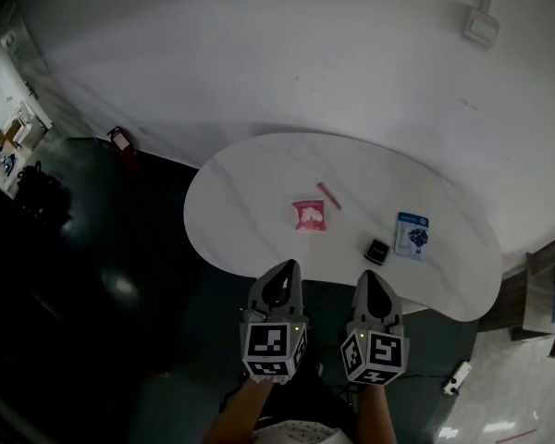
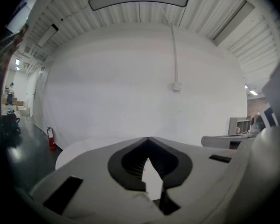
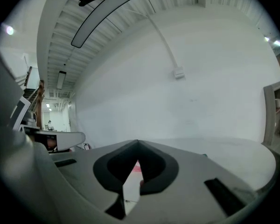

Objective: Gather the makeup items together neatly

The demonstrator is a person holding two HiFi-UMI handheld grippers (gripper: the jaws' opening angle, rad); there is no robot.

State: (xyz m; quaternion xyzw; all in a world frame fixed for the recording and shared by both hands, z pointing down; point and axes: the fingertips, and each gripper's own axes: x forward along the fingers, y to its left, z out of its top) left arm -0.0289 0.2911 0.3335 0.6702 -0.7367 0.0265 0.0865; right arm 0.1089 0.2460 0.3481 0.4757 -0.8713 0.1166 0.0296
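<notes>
In the head view a white oval table carries the makeup items. A pink sachet lies near the middle, with a thin pink stick just behind it. A small black compact and a blue-and-white packet lie to the right. My left gripper and my right gripper hover side by side at the table's near edge, both shut and empty. In the left gripper view the left gripper's tips meet; in the right gripper view the right gripper's tips meet, with pink showing behind them.
A white wall curves behind the table. A red fire extinguisher stands on the dark floor at the left. A shelf unit stands at the right. Cluttered furniture sits at the far left.
</notes>
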